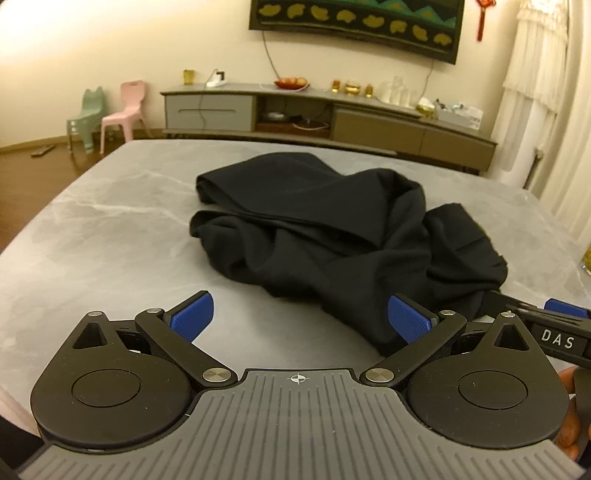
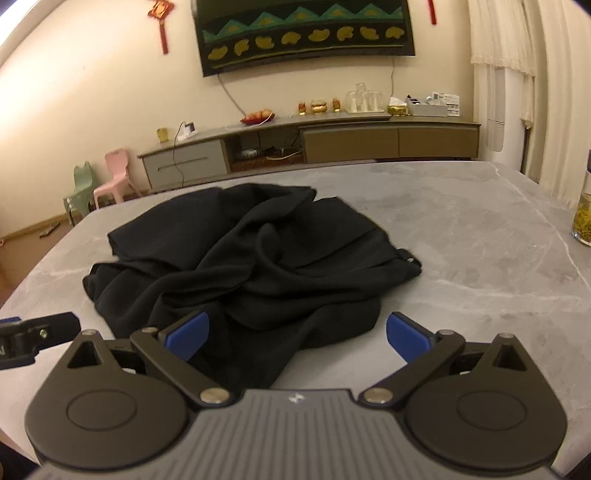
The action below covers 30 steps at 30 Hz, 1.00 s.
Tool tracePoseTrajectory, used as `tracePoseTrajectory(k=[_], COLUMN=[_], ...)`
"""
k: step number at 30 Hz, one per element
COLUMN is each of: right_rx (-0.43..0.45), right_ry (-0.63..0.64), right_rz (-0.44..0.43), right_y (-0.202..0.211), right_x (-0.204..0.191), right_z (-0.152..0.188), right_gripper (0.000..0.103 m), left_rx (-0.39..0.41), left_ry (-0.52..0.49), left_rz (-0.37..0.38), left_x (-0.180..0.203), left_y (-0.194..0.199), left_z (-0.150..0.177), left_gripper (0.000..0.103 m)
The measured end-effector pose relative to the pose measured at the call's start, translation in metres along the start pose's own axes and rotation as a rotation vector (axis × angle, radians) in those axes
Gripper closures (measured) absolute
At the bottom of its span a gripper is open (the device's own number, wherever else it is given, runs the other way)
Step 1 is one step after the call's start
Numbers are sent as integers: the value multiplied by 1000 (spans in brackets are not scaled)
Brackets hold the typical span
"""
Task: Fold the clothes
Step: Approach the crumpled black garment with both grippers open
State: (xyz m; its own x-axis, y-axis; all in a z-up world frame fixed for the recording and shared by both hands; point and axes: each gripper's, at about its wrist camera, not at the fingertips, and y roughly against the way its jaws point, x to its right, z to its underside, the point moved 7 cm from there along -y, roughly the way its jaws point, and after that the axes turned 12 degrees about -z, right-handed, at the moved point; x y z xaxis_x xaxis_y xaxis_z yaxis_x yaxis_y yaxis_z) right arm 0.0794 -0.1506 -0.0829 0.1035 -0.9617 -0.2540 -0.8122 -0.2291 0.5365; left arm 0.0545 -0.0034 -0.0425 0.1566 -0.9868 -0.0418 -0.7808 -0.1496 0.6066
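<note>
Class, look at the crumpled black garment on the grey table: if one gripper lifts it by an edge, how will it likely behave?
The black garment probably hangs limp: it lies in soft, deep folds. It looks thin, so likely light. Pushed across the smooth grey table, it may bunch up rather than slide whole.

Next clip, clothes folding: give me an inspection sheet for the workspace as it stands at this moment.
Surface: grey marbled table, otherwise bare around the cloth.
Job's things: one black garment lying crumpled in a heap, not yet folded.
Clutter: glass jar with yellowish contents at the table's right edge, apart from the garment.
Grippers: left gripper open, holding nothing; right gripper open over the garment's near edge, holding nothing.
Cables: nothing seen on the table; wires hang from the wall TV to the cabinet.
Surroundings: pink chair and green chair on the floor, curtains at right.
</note>
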Motion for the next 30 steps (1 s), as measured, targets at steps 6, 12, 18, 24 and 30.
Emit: tracePoseTrajectory(k=[6, 12, 18, 24, 30], right_rx=[-17, -49, -60, -56, -62], right_ry=[104, 66, 101, 146, 178], right_rz=[28, 3, -7, -7, -4], right_y=[2, 1, 1, 3, 4], right_x=[-14, -21, -30, -40, -46], right_z=[7, 3, 4, 2, 2], right_gripper=[0, 0, 0, 18, 58], left_rx=[-2, -23, -19, -14, -8], left_ry=[26, 5, -21, -46, -74], left_rz=[11, 5, 52, 94, 97], left_x=[-7, -4, -1, 2, 6], left_y=[7, 1, 9, 16, 23], left_z=[10, 8, 10, 11, 12], left_gripper=[10, 10, 10, 36, 89])
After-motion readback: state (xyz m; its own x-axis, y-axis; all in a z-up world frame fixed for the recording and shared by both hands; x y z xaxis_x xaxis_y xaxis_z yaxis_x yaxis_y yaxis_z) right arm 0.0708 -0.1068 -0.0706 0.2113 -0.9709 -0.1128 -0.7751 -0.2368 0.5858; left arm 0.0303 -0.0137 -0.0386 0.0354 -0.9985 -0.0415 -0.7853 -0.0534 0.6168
